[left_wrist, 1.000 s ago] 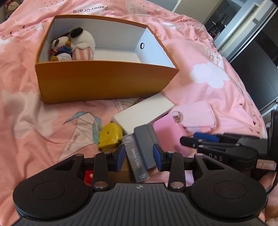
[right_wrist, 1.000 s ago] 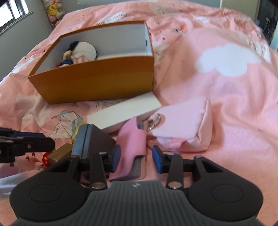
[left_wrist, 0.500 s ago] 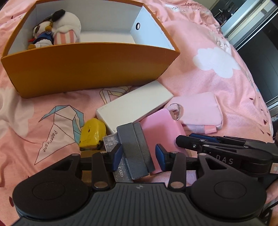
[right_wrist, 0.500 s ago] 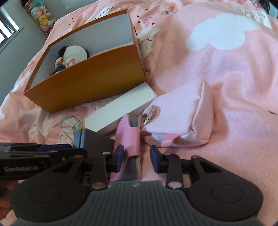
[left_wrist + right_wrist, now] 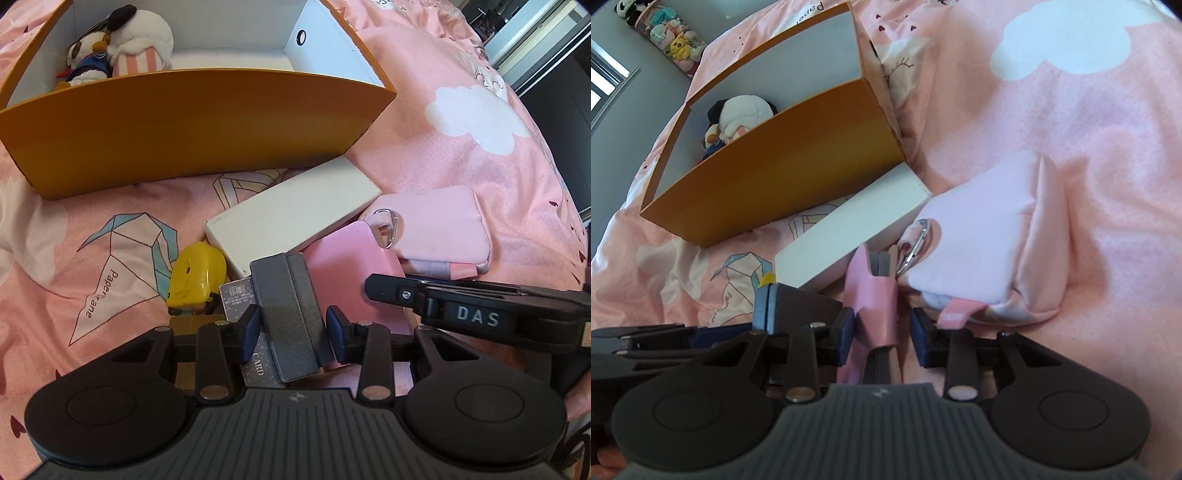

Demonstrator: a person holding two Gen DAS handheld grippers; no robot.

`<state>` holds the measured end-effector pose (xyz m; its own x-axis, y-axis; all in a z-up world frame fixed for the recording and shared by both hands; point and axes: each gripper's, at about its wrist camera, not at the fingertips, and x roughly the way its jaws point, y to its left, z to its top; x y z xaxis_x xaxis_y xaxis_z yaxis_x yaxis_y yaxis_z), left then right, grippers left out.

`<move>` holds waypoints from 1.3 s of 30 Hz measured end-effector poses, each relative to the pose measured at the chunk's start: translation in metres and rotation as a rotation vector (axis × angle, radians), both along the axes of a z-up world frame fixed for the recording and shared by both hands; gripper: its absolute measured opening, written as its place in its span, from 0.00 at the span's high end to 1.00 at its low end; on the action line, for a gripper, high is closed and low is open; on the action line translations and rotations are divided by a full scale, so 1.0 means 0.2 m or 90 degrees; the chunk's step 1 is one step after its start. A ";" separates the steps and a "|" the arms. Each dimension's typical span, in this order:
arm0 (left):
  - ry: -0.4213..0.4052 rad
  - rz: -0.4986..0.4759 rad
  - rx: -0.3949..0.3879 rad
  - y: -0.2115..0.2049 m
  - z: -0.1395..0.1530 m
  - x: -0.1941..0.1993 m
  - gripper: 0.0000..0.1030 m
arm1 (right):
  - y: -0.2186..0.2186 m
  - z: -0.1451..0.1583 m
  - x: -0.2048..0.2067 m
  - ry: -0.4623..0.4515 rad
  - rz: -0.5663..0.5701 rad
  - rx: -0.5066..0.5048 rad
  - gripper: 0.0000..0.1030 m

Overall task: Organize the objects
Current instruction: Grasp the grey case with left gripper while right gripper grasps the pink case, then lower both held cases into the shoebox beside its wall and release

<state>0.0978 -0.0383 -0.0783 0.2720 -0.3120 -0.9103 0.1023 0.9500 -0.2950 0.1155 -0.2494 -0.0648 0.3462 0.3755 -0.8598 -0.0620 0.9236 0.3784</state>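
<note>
The grey wallet (image 5: 291,310), at the box's (image 5: 192,122) six o'clock on the bed, looks stiff, light; left tool (image 5: 293,328) straddles it, apart. Right tool (image 5: 882,334) brackets the pink wallet (image 5: 873,306), not yet pinching.

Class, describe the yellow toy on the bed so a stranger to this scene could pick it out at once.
Start at the big orange box on the pink bedspread. In front of it lies a flat white box; the yellow toy sits just left of that box's near corner. It is the only yellow, rounded thing among flat grey and pink cases.
</note>
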 end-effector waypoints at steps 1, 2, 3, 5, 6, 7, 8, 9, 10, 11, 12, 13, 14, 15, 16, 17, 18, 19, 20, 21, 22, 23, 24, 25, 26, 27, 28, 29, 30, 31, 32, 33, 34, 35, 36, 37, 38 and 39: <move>0.000 0.000 0.000 0.00 0.00 0.00 0.58 | 0.00 -0.01 0.00 0.003 0.000 0.003 0.69; 0.000 0.001 -0.002 0.01 0.00 0.00 0.58 | 0.00 -0.01 0.01 0.005 0.002 0.007 0.71; 0.000 0.002 -0.004 0.01 0.00 0.00 0.58 | 0.01 -0.01 0.01 0.004 0.004 0.008 0.72; 0.001 0.005 -0.008 0.02 0.01 0.00 0.58 | 0.01 0.00 0.00 -0.002 0.008 0.004 0.73; -0.001 0.004 -0.009 0.03 0.01 0.00 0.58 | 0.01 0.00 -0.01 -0.004 0.010 0.002 0.73; -0.002 0.003 -0.010 0.03 0.01 -0.01 0.58 | 0.02 0.01 -0.01 -0.008 0.014 -0.001 0.74; -0.004 0.002 -0.011 0.03 0.01 -0.01 0.58 | 0.02 0.02 -0.02 -0.013 0.019 -0.004 0.74; -0.007 0.001 -0.012 0.03 0.02 -0.01 0.58 | 0.03 0.03 -0.03 -0.021 0.026 -0.007 0.75; -0.009 0.001 -0.015 0.03 0.02 -0.02 0.59 | 0.03 0.04 -0.04 -0.029 0.032 -0.011 0.75; -0.011 0.001 -0.018 0.04 0.03 -0.02 0.59 | 0.04 0.06 -0.05 -0.037 0.037 -0.013 0.76; -0.013 0.002 -0.021 0.05 0.04 -0.03 0.59 | 0.04 0.08 -0.06 -0.046 0.041 -0.015 0.76; -0.017 0.004 -0.024 0.05 0.05 -0.04 0.59 | 0.04 0.10 -0.07 -0.054 0.044 -0.017 0.76; -0.022 0.005 -0.028 0.06 0.07 -0.05 0.59 | 0.05 0.12 -0.08 -0.065 0.047 -0.023 0.76; -0.027 0.006 -0.032 0.07 0.09 -0.05 0.59 | 0.05 0.15 -0.09 -0.078 0.050 -0.030 0.76; -0.034 0.007 -0.036 0.08 0.11 -0.06 0.59 | 0.06 0.17 -0.09 -0.091 0.054 -0.035 0.77; -0.041 0.008 -0.041 0.09 0.13 -0.07 0.59 | 0.06 0.20 -0.10 -0.102 0.059 -0.039 0.77; -0.047 0.009 -0.043 0.10 0.16 -0.07 0.59 | 0.06 0.23 -0.10 -0.113 0.063 -0.041 0.77; -0.055 0.012 -0.046 0.11 0.19 -0.07 0.60 | 0.06 0.26 -0.10 -0.121 0.065 -0.039 0.77; -0.064 0.016 -0.050 0.12 0.22 -0.07 0.60 | 0.06 0.29 -0.09 -0.130 0.067 -0.034 0.77; -0.074 0.018 -0.053 0.13 0.26 -0.07 0.60 | 0.06 0.33 -0.08 -0.138 0.068 -0.029 0.77; -0.085 0.021 -0.057 0.14 0.31 -0.06 0.60 | 0.06 0.36 -0.07 -0.148 0.071 -0.023 0.77; -0.098 0.023 -0.061 0.16 0.35 -0.06 0.61 | 0.06 0.40 -0.06 -0.159 0.074 -0.018 0.77; -0.110 0.026 -0.062 0.17 0.40 -0.05 0.61 | 0.07 0.45 -0.04 -0.173 0.078 -0.014 0.77; -0.124 0.030 -0.062 0.18 0.45 -0.04 0.61 | 0.08 0.49 -0.03 -0.186 0.082 -0.011 0.77; -0.137 0.032 -0.061 0.19 0.50 -0.02 0.61 | 0.09 0.54 -0.01 -0.201 0.086 -0.007 0.77; -0.151 0.034 -0.063 0.21 0.54 0.00 0.61 | 0.09 0.58 0.02 -0.215 0.089 -0.002 0.77; -0.164 0.037 -0.065 0.22 0.59 0.03 0.61 | 0.10 0.62 0.05 -0.227 0.092 0.004 0.77; -0.176 0.038 -0.065 0.24 0.64 0.06 0.61 | 0.11 0.66 0.09 -0.238 0.094 0.011 0.77; -0.189 0.040 -0.064 0.25 0.68 0.10 0.61 | 0.12 0.69 0.13 -0.247 0.092 0.016 0.77; -0.204 0.044 -0.060 0.26 0.72 0.13 0.61 | 0.13 0.73 0.18 -0.258 0.090 0.018 0.77; -0.222 0.045 -0.051 0.26 0.75 0.17 0.61 | 0.14 0.76 0.22 -0.270 0.089 0.017 0.77; -0.238 0.045 -0.040 0.26 0.79 0.23 0.61 | 0.15 0.78 0.27 -0.281 0.085 0.014 0.77; -0.246 0.047 -0.033 0.26 0.80 0.28 0.61 | 0.17 0.79 0.33 -0.289 0.083 0.008 0.77; -0.251 0.048 -0.026 0.26 0.81 0.34 0.61 | 0.20 0.79 0.39 -0.294 0.084 -0.001 0.77; -0.253 0.051 -0.015 0.25 0.80 0.41 0.61 | 0.22 0.79 0.46 -0.296 0.083 -0.011 0.77; -0.249 0.057 -0.005 0.25 0.77 0.49 0.61 | 0.26 0.77 0.52 -0.295 0.086 -0.025 0.77; -0.243 0.058 0.002 0.24 0.73 0.56 0.61 | 0.29 0.74 0.59 -0.291 0.090 -0.041 0.77; -0.238 0.062 0.002 0.25 0.68 0.63 0.61 | 0.32 0.70 0.66 -0.286 0.092 -0.058 0.77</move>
<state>0.2247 0.0111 0.0580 0.6134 -0.2654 -0.7438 0.1112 0.9615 -0.2513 0.2467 -0.1844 0.0760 0.6409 0.3763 -0.6691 -0.3303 0.9220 0.2021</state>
